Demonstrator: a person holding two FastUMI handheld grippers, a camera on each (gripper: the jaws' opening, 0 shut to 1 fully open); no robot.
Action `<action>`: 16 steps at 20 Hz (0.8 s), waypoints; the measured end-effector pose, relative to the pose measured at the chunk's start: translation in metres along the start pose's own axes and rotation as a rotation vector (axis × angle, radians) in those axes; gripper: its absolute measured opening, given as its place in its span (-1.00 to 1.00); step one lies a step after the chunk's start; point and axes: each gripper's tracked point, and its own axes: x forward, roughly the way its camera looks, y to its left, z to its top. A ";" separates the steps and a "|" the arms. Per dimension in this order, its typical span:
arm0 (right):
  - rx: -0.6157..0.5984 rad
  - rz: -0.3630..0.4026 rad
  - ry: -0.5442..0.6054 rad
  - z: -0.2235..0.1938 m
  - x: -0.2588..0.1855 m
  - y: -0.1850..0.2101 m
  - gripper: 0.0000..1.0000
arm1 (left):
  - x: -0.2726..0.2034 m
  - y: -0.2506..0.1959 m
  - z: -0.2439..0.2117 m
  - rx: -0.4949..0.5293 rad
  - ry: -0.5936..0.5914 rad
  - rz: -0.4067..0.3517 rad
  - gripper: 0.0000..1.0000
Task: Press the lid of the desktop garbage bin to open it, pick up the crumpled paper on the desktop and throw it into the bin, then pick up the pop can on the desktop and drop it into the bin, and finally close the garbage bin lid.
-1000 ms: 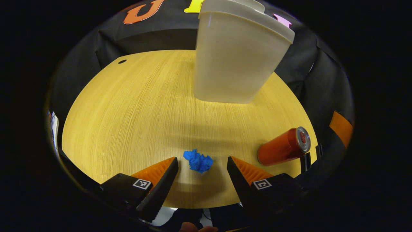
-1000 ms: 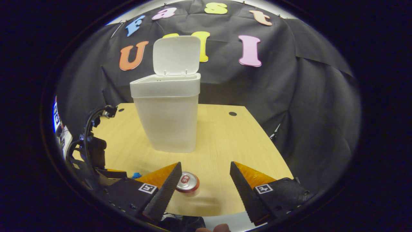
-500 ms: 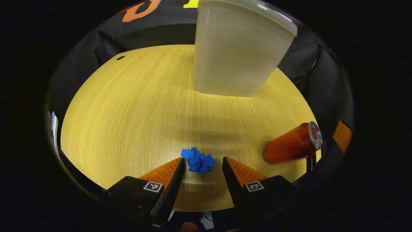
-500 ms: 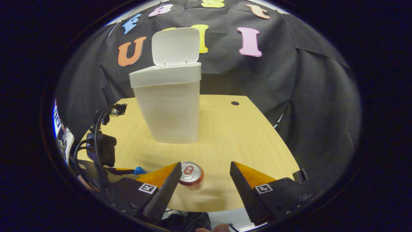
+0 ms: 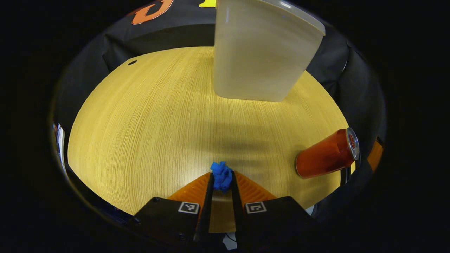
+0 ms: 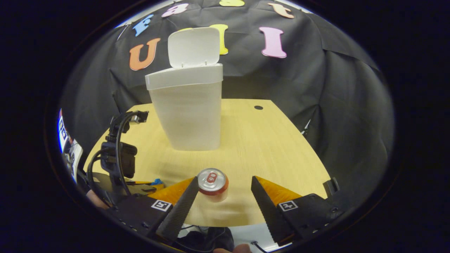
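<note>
Down at the near edge of the desk, left gripper is clamped on the crumpled paper, both fingers pinching it right at their tips. Pop can stands to the right of it, well apart. Bin sits far side w/ lid flipped up. Right gripper hangs w/ jaws wide apart, pop can just ahead between the tips, nearer its left finger; not touching, as far as I can tell.
</note>
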 end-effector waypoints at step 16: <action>0.037 -0.002 0.072 -0.050 0.012 0.009 0.88 | -0.080 0.016 0.122 0.001 -0.363 0.016 -0.58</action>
